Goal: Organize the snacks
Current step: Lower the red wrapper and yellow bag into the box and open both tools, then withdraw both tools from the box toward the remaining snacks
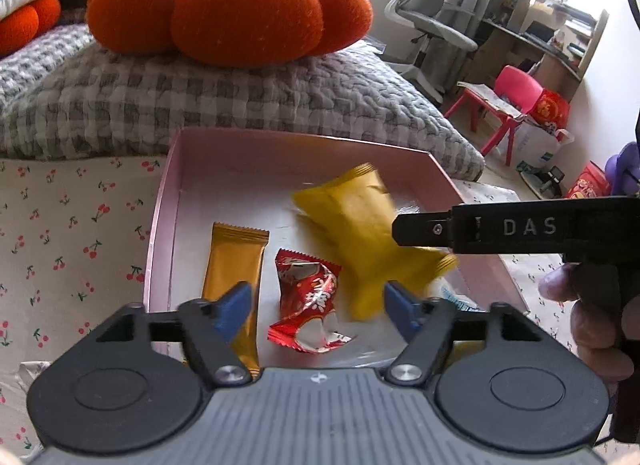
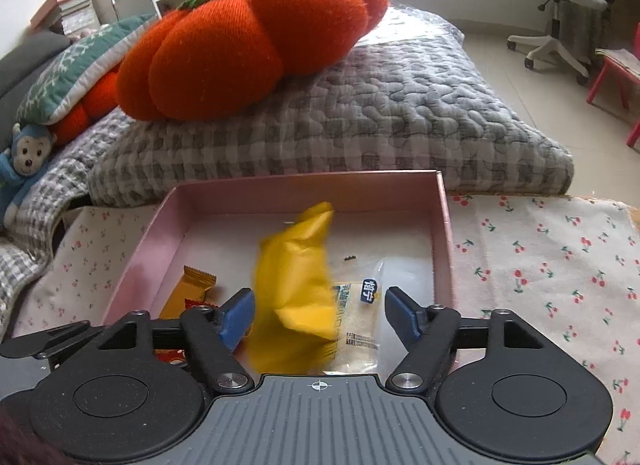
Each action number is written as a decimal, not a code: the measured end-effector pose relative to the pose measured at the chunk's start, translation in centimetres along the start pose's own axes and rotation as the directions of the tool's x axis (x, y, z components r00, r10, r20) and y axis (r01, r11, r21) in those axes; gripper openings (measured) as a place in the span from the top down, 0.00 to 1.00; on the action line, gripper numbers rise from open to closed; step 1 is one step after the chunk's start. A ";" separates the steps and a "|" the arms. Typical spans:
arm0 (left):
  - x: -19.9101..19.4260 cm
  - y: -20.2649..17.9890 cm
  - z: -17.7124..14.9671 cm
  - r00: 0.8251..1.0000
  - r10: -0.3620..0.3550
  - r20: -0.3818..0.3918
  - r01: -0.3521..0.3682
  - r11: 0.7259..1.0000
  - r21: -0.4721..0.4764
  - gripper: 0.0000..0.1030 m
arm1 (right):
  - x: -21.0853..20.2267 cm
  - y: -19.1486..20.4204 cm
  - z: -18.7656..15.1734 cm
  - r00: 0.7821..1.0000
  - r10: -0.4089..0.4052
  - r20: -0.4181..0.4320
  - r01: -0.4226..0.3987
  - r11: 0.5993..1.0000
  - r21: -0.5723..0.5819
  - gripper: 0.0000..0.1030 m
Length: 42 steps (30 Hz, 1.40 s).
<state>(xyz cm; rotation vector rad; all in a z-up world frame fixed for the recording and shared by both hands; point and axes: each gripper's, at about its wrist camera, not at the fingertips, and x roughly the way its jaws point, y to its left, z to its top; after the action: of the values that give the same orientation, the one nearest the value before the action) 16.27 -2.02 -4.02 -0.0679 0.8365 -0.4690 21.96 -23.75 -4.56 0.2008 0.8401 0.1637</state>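
A pink box (image 1: 162, 225) (image 2: 140, 249) lies on the cherry-print cloth and holds snacks. In the left wrist view a yellow packet (image 1: 364, 233), motion-blurred, is in the box beside a red candy wrapper (image 1: 312, 305) and a gold bar (image 1: 232, 265). My left gripper (image 1: 318, 305) is open and empty above the box's near side. My right gripper (image 2: 320, 315) is open, with the blurred yellow packet (image 2: 296, 281) between and beyond its fingers, over a clear bread packet (image 2: 360, 321). The gold bar (image 2: 188, 293) shows at left. The right gripper's body (image 1: 520, 229) reaches in from the right.
A large orange pumpkin cushion (image 1: 228, 1) (image 2: 256, 37) sits on a grey quilted pad (image 1: 248, 97) (image 2: 380, 117) just behind the box. A stuffed monkey (image 2: 22, 161) lies at far left. An office chair (image 1: 428, 13) and a red stool (image 1: 504, 105) stand on the floor beyond.
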 end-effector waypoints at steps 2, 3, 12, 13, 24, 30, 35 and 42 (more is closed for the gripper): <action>-0.4 -0.3 0.1 1.000 0.009 0.002 -0.009 1.000 0.011 0.25 | -0.7 -0.2 0.0 1.000 -0.008 0.001 0.008 1.000 -0.003 0.28; -0.6 -0.5 0.1 1.000 0.011 0.003 -0.012 1.000 0.013 0.24 | -1.1 -0.3 0.0 1.000 -0.013 0.005 0.013 1.000 -0.003 0.28; -2.6 -1.7 0.4 0.999 0.042 0.033 -0.044 0.998 0.045 0.09 | -5.6 -1.2 -0.5 0.999 -0.018 0.048 0.018 1.000 0.002 0.17; -2.9 -1.8 0.3 0.998 0.046 0.036 -0.048 0.998 0.045 0.08 | -6.1 -1.3 -0.6 0.998 -0.017 0.052 0.017 1.000 0.001 0.16; -5.7 -3.4 -0.7 0.995 0.078 0.056 -0.082 0.994 0.073 0.02 | -11.2 -1.8 -3.6 0.997 0.007 0.079 -0.004 0.999 -0.043 0.12; -7.1 -4.1 -2.1 0.993 0.094 0.065 -0.100 0.990 0.100 0.01 | -12.9 -2.0 -5.9 0.997 0.021 0.080 -0.018 0.999 -0.041 0.11; -8.1 -3.7 -3.6 0.994 0.094 0.061 -0.099 0.992 0.084 0.01 | -14.0 -2.0 -7.6 0.995 0.033 0.094 -0.030 0.999 -0.028 0.09; -9.1 -2.6 -6.0 0.991 0.116 0.069 -0.121 0.989 0.081 0.01 | -14.3 -2.0 -10.7 0.992 0.040 0.120 -0.040 0.999 0.003 0.07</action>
<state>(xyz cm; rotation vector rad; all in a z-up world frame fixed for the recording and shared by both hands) 5.68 0.29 -1.04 0.0454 0.7517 -0.3881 4.65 -27.71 -1.70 0.2303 0.7169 0.1850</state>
